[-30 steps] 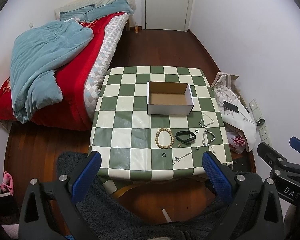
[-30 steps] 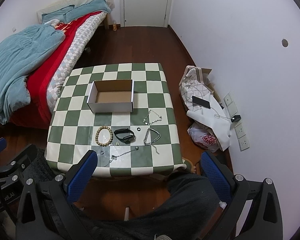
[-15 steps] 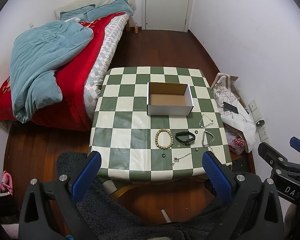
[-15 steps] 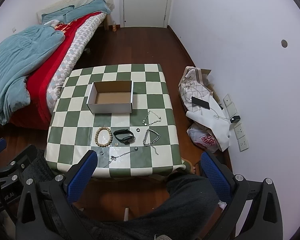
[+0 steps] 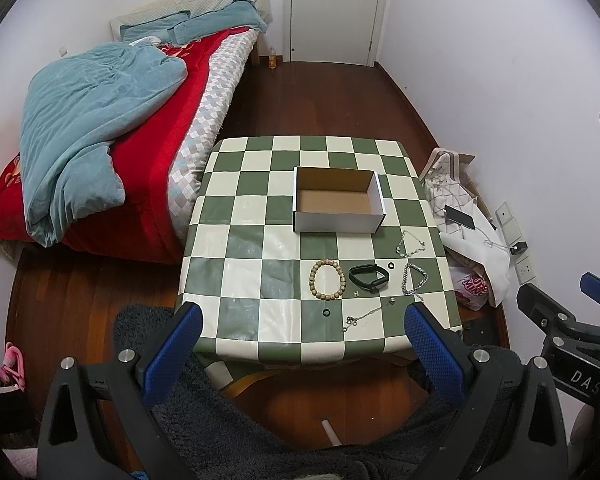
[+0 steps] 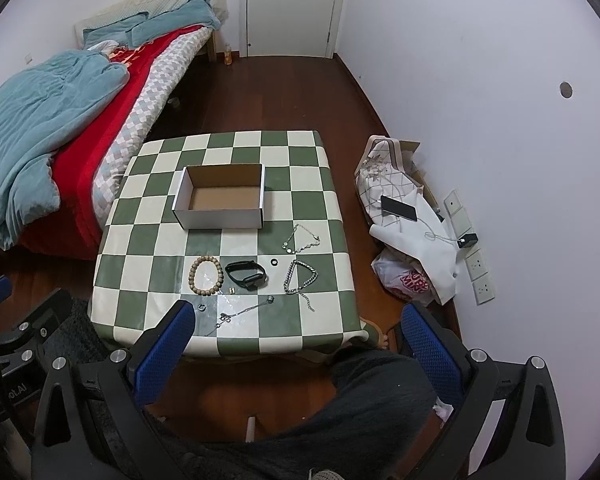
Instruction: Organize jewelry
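An empty white cardboard box (image 5: 338, 203) (image 6: 220, 200) stands mid-table on the green-and-cream checked cloth (image 5: 240, 248) (image 6: 140, 240). In front of it lie a wooden bead bracelet (image 5: 327, 280) (image 6: 205, 276), a black wristband (image 5: 369, 278) (image 6: 246, 274), two silver chains (image 5: 414, 279) (image 6: 300, 276), a thin necklace (image 5: 362, 316) (image 6: 244, 312) and small rings (image 5: 326, 313) (image 6: 274, 262). My left gripper (image 5: 304, 344) and right gripper (image 6: 296, 340) are both open and empty, held high and back from the table's near edge.
A bed with a red cover and blue duvet (image 5: 92, 128) stands to the left. Bags, a phone and a charger (image 6: 404, 216) lie by the right wall. A closed white door (image 5: 332, 12) is at the far end. A dark rug (image 5: 148, 320) lies under me.
Both grippers have drawn slightly up and back, so the table looks a little smaller. Nothing on the table has moved.
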{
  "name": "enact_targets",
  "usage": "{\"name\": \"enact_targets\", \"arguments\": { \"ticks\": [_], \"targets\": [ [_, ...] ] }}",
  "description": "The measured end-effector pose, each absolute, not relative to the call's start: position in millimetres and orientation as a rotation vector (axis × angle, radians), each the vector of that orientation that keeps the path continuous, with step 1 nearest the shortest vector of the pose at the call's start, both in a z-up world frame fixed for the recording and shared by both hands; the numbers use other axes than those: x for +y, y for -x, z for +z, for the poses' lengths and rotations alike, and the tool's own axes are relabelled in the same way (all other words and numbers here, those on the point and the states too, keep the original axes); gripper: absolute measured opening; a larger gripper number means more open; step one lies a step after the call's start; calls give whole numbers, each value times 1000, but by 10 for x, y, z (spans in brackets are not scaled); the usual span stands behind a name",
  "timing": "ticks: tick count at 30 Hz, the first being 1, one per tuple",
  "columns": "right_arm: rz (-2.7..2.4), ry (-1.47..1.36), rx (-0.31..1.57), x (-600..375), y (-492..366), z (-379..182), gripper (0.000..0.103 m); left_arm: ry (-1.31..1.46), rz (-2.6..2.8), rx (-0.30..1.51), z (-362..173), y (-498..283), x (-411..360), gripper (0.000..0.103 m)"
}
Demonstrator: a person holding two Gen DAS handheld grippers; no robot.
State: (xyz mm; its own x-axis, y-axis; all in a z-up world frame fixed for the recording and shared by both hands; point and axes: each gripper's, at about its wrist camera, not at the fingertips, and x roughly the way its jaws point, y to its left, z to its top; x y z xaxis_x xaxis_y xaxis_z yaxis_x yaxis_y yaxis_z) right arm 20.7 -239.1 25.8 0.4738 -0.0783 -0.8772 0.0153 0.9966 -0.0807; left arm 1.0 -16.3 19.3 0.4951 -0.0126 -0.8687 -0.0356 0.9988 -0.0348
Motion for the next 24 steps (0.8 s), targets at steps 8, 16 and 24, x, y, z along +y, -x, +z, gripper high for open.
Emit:
{"name": "enact_targets", "arguments": {
  "ticks": [8,16,24],
  "targets": [
    [-58,62,1069,-2411,-204,296,103,51,13,1047,241,-32,-193,103],
    [-58,62,1065,-2413,-193,299,103,52,13,1046,245,-26,-192,103],
    [-54,38,1058,-2416,-220,330,103,37,37,1024,241,-104,-189,103]
  ]
}}
